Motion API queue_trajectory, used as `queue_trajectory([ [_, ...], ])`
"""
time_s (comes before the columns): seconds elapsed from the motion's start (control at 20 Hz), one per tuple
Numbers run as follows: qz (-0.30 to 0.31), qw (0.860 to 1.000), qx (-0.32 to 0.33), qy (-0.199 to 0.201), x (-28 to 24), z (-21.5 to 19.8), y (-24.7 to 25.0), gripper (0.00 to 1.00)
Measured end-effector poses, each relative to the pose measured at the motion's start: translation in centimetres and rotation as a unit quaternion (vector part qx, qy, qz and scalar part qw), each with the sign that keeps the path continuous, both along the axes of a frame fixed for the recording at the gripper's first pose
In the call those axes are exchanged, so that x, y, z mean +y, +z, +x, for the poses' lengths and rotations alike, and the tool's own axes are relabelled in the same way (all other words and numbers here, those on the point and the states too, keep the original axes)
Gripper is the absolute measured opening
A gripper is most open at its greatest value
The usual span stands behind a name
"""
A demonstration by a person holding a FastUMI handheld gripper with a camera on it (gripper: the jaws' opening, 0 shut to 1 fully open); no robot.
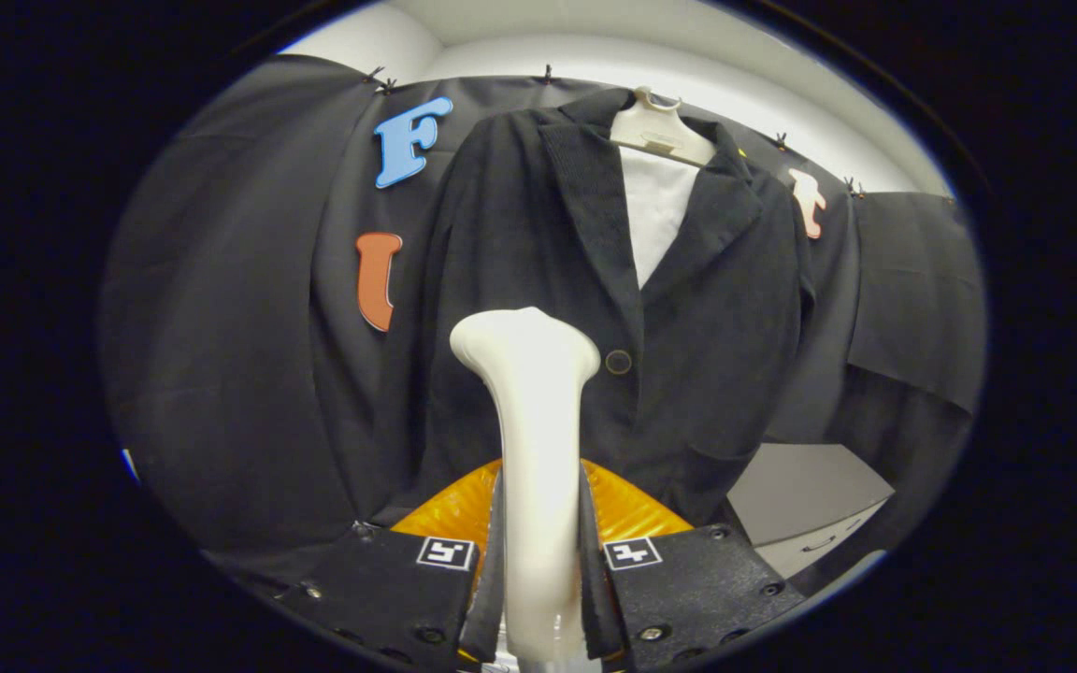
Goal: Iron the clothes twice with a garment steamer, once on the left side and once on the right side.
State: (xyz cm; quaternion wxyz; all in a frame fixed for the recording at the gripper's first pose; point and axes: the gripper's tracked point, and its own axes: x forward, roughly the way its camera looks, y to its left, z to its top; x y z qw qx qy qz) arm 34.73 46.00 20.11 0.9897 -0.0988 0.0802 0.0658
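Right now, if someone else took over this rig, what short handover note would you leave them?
Hand-held gripper: shut on the garment steamer, both fingers pressing its handle, head upright.
Dark jacket hangs on a hanger just beyond the steamer head, buttoned, with white cloth at the neck. The head sits before the jacket's lower front, near the button; contact cannot be judged.
Done: steamer in hand.
Left: no finished pass is evident; plan for both left and right strokes.

Gripper (538, 598) body, seen from its own camera.

Two flat, rough-textured plates, one on each side, each studded with round screw heads (653, 633) near the corners and edges. Each plate carries a small square tag (633, 553) printed with a blocky black-and-white pattern, set at its inner top corner. Thin ribbed pads (592, 570) line the inner faces of the fingers. A ribbed, glossy orange part (627, 509) fans out just ahead of the plates.
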Motion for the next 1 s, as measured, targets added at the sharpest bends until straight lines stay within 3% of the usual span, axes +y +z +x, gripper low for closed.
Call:
queue_trajectory([
  [1.0, -0.020, 0.998, 0.066, 0.007, -0.7, -1.0, -10.8, 0.37],
])
